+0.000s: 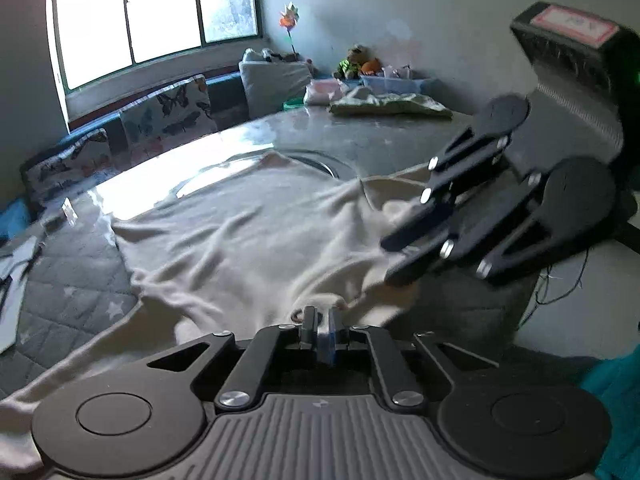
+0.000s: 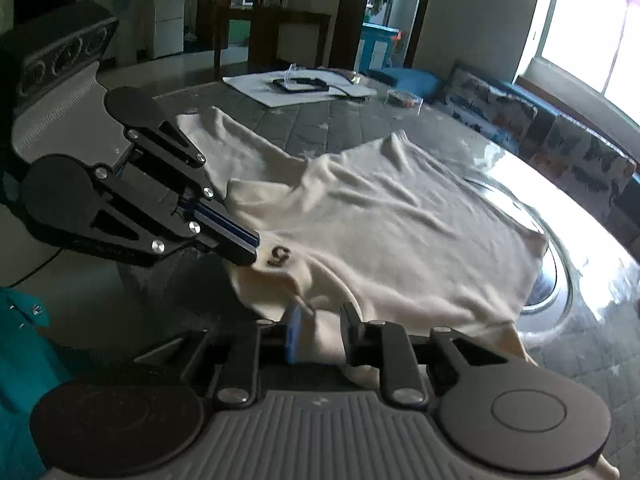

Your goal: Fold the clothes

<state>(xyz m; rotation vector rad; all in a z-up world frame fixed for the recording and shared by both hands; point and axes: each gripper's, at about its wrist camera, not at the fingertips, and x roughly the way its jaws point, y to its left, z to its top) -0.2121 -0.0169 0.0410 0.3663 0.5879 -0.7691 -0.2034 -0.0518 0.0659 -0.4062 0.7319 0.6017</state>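
While clamping the near hem of the cream shirt (image 2: 384, 232) with the left gripper (image 1: 320, 330), probably to lift that edge for a fold. Spread on the grey quilted table (image 2: 320, 136), near edge overhanging. Right gripper (image 2: 316, 330) parted around cloth, not yet pinching; plenty of bare tabletop beyond for carrying the hem forward.

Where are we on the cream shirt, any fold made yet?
Done: the cream shirt is spread over the table, still wrinkled. In hand: the left claw is clamped on its near edge by the "5" print; the right claw stands open around that edge. Left: no fold shows yet.
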